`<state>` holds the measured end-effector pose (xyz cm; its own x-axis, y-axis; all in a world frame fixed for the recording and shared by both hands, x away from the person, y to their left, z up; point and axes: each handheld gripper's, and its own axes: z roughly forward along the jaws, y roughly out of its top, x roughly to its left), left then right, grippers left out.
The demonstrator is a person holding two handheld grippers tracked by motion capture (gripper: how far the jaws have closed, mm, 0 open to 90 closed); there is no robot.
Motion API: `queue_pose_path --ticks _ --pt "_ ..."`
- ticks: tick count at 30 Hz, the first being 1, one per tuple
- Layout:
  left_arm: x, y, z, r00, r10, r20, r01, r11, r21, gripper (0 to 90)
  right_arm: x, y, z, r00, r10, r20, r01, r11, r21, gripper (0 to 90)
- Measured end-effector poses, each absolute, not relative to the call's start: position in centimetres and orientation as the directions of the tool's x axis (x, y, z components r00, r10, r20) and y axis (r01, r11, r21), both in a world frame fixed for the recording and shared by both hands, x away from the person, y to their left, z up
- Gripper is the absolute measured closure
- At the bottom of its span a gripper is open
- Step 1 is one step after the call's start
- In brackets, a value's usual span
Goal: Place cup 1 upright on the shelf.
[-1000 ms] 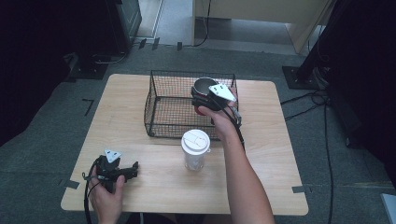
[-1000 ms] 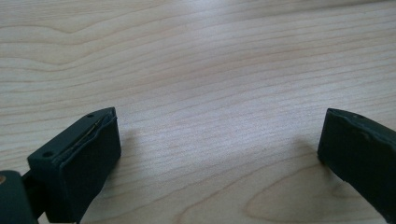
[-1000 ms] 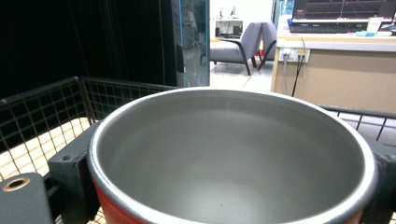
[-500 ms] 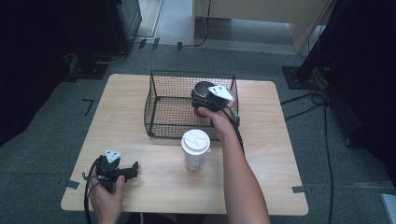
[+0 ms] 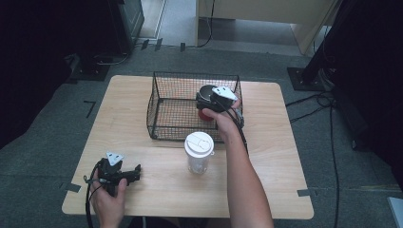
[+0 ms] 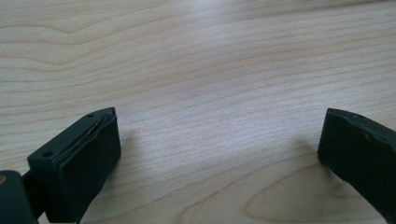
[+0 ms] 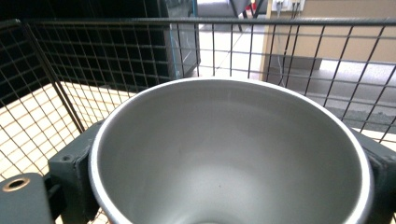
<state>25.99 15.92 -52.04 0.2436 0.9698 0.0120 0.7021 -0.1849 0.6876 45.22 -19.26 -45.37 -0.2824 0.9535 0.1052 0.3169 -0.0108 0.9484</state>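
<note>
With our right gripper (image 5: 212,100) clamped on the steel cup (image 7: 229,154) inside the wire basket (image 5: 161,109), far right, we should lower it level before letting go.

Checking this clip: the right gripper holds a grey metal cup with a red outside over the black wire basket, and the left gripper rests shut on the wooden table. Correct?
Not quite. The left gripper rests open on the light wooden table, its jaws wide apart with nothing between them, as the left gripper view shows. The rest stands: the right gripper holds the grey metal cup over the black wire basket.

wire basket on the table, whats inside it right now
Inside the black wire basket, the right gripper clamps a steel cup with a red outside. The cup's bottom and the basket floor beneath it are covered.
</note>
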Motion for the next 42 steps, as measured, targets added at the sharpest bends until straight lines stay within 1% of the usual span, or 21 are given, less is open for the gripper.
queue_pose_path --ticks 19,21,23,26,33,37,42 --pt "26.0 15.9 -52.0 0.244 0.970 0.012 0.702 -0.185 0.688 0.0 45.4 -19.0 -45.3 -0.272 0.958 0.093 0.355 0.010 0.935 6.7" --pt "26.0 15.9 -52.0 0.244 0.970 0.012 0.702 -0.185 0.688 0.0 45.3 -18.9 -45.2 -0.273 0.958 0.091 0.351 0.012 0.936 5.2" --pt "26.0 15.9 -52.0 0.244 0.970 0.012 0.702 -0.185 0.688 0.1 45.2 -18.8 -45.1 -0.292 0.953 0.083 0.328 0.018 0.944 0.0" --pt "26.0 15.9 -52.0 0.244 0.970 0.012 0.702 -0.185 0.688 0.0 44.9 -18.6 -45.0 -0.311 0.948 0.070 0.315 0.033 0.948 0.0" --pt "26.0 15.9 -52.0 0.243 0.970 0.012 0.702 -0.185 0.688 0.1 44.7 -18.4 -44.6 -0.293 0.955 0.044 0.286 0.044 0.957 0.0" --pt "26.0 15.9 -52.0 0.244 0.970 0.012 0.702 -0.185 0.688 0.0 44.5 -18.6 -44.2 -0.287 0.957 0.044 0.273 0.038 0.961 0.0" --pt "26.0 15.9 -52.0 0.244 0.970 0.012 0.702 -0.185 0.687 0.0 44.1 -18.8 -43.3 -0.309 0.950 0.052 0.247 0.028 0.969 0.0"
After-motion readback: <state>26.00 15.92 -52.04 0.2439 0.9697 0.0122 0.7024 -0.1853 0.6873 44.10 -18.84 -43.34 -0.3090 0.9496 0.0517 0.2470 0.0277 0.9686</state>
